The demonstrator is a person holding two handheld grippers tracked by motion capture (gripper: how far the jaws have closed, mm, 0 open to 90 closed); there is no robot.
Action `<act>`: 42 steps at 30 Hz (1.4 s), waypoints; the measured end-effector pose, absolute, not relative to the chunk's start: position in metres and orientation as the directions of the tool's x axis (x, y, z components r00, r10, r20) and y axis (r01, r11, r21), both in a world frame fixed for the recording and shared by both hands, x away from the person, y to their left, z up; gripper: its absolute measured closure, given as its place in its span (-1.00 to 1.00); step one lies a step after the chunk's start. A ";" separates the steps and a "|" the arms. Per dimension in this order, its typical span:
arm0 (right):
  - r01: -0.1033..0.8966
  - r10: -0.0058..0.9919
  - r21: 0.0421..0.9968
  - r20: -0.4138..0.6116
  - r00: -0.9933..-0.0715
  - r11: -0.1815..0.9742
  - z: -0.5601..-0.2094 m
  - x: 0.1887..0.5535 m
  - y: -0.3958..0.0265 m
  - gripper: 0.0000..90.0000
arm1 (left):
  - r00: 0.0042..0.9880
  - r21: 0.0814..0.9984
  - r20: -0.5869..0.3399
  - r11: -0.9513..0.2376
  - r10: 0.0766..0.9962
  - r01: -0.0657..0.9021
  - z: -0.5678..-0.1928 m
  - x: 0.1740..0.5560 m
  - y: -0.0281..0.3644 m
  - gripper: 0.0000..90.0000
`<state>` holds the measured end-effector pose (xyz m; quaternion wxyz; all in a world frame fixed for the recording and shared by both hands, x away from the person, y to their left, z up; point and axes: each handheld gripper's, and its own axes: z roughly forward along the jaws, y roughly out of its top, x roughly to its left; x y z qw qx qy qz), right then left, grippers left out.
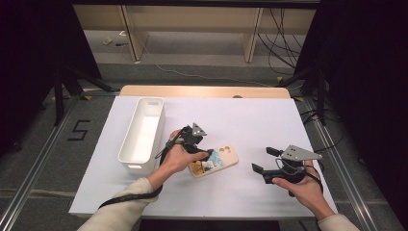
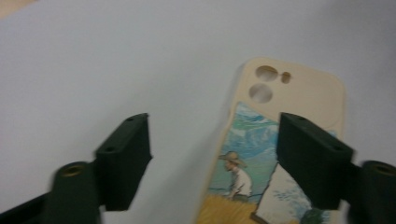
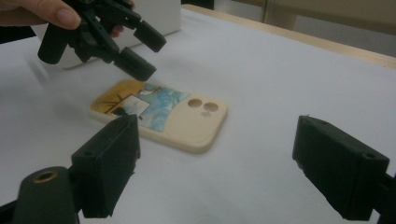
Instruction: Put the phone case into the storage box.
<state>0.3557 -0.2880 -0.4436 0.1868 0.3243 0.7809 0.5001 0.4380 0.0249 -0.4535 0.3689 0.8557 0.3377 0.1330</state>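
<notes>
Here's the phone case (image 1: 214, 161), lying flat on the white table cover (image 1: 240, 120) near the middle of the table, printed side up, with the camera holes at its far-right end and the painted scene of a figure in a straw hat at the end nearest the person's left hand (image 1: 177, 159). By the look of it this is a light, thin shell, fairly stiff across its back but probably a bit springy at the rim, with a smooth surface that could slide on the cover when nudged. Lying this flat, there's little edge to bite on, so my read is that the long sides are the place to take it, one jaw on each, or else a lip tipped up first. The left gripper (image 1: 206, 155) hovers just over the picture end, angled down and to the right, jaws spread wide; in the left gripper view one jaw sits over the case and the other over bare cover beside it, and I can't tell whether either touches. The right gripper (image 1: 263, 161) is off to the right, well apart from the case, held low in the right hand (image 1: 303, 185) and pointing left at it, jaws wide too, gripping nothing. A white bin (image 1: 143, 134) stands just left of the left hand
</notes>
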 end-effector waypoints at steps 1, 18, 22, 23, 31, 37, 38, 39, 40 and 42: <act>0.319 0.694 0.903 0.032 -0.719 0.288 -0.444 0.356 -0.288 -0.65 | 0.754 0.718 -0.024 -0.513 0.656 0.470 -0.454 0.438 0.021 -0.68; 0.321 0.698 0.904 0.034 -0.715 0.284 -0.443 0.356 -0.289 -0.65 | 0.857 0.688 0.019 -0.628 0.515 0.362 -0.469 0.453 -0.029 -1.00; 0.321 0.698 0.904 0.035 -0.715 0.283 -0.443 0.356 -0.289 -0.65 | 0.864 0.678 0.020 -0.641 0.504 0.359 -0.472 0.455 -0.036 -1.00; 0.321 0.698 0.904 0.035 -0.715 0.283 -0.443 0.356 -0.289 -0.65 | 0.865 0.678 0.017 -0.642 0.502 0.359 -0.473 0.456 -0.038 -1.00; 0.322 0.699 0.904 0.035 -0.714 0.282 -0.443 0.356 -0.290 -0.65 | 0.871 0.663 0.022 -0.659 0.490 0.355 -0.478 0.459 -0.045 -1.00; 0.322 0.699 0.903 0.036 -0.715 0.283 -0.443 0.356 -0.289 -0.65 | 0.875 0.660 0.019 -0.663 0.485 0.353 -0.480 0.460 -0.049 -1.00; 0.322 0.699 0.904 0.036 -0.714 0.283 -0.443 0.356 -0.289 -0.65 | 0.876 0.660 0.020 -0.665 0.483 0.351 -0.480 0.460 -0.050 -0.99; 0.322 0.699 0.904 0.036 -0.714 0.282 -0.443 0.356 -0.289 -0.65 | 0.876 0.659 0.022 -0.666 0.481 0.349 -0.480 0.460 -0.050 -0.99; 0.322 0.700 0.904 0.036 -0.713 0.282 -0.443 0.356 -0.289 -0.65 | 0.878 0.658 0.021 -0.668 0.479 0.348 -0.481 0.460 -0.051 -0.99; 0.322 0.699 0.904 0.036 -0.715 0.283 -0.443 0.356 -0.289 -0.65 | 0.878 0.658 0.022 -0.668 0.479 0.348 -0.482 0.461 -0.052 -0.99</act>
